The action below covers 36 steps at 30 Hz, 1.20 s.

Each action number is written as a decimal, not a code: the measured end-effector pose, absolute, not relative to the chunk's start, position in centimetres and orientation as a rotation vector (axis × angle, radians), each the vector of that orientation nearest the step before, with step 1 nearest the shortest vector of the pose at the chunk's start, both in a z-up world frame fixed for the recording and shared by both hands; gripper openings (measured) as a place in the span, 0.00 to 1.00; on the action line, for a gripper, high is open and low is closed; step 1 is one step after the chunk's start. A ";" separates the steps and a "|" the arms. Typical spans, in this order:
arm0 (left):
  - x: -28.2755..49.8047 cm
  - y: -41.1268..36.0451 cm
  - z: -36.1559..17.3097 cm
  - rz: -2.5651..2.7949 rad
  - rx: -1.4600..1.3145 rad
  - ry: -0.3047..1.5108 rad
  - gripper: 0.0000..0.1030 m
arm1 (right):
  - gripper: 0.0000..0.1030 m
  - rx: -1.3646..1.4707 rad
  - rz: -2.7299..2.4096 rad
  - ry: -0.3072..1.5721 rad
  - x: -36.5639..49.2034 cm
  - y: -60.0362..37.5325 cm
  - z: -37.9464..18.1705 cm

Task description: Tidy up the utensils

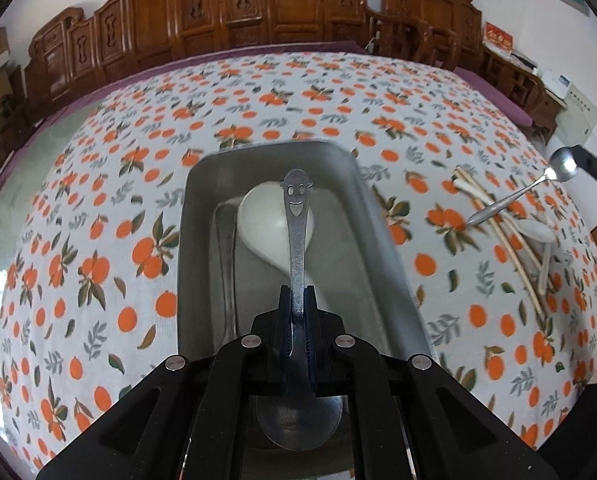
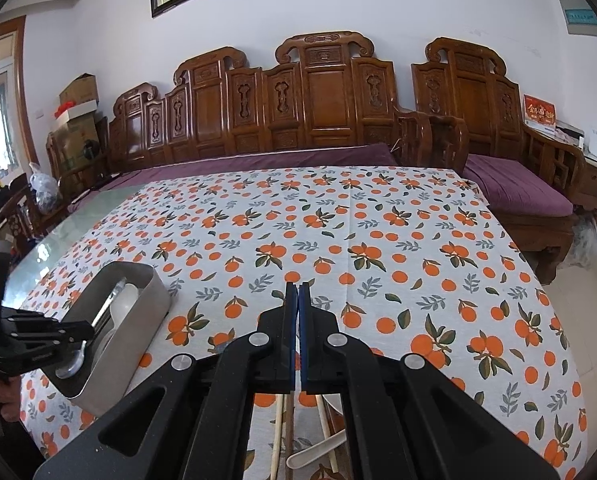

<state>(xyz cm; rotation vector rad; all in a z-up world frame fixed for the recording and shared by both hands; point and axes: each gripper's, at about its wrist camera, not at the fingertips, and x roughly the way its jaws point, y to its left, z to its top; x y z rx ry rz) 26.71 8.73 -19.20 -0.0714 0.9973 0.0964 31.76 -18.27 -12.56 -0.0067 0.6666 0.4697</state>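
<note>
Clamping a smiley-handled metal spoon by its neck, the left tongs hang over the steel tray holding a white spoon, while the right tongs, pressed together on nothing, hover above chopsticks on the orange-print surface.

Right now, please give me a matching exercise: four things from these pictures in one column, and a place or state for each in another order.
Things:
1. smiley-handled spoon
2. chopsticks
3. right gripper
4. metal tray

Places or states:
A. shut, with nothing between its jaws
B. has a white ladle inside
C. clamped in the left gripper
D. lying on the tablecloth

Pairs: 1-C, 2-D, 3-A, 4-B
</note>
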 end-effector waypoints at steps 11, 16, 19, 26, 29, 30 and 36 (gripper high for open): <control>26.6 9.9 -19.5 0.111 -0.075 1.000 0.05 | 0.02 0.004 0.515 0.633 31.1 -15.7 -9.7; 25.6 11.1 -17.7 0.094 -0.109 0.951 0.05 | 0.02 -0.037 0.547 0.606 30.6 -12.0 -8.1; 25.0 11.8 -16.7 0.085 -0.122 0.926 0.05 | 0.02 -0.071 0.557 0.588 30.5 -9.4 -7.5; 23.8 13.7 -14.8 0.094 -0.145 0.877 0.05 | 0.02 -0.203 0.553 0.565 30.6 -2.9 -8.3; 23.5 14.5 -14.5 0.098 -0.158 0.866 0.05 | 0.02 -0.298 0.532 0.537 30.6 -0.3 -9.1; 23.5 14.8 -14.4 0.099 -0.163 0.862 0.05 | 0.02 -0.333 0.529 0.530 30.5 0.7 -9.4; 23.0 15.6 -13.6 0.102 -0.178 0.840 0.05 | 0.02 -0.512 0.508 0.469 28.2 3.9 -11.1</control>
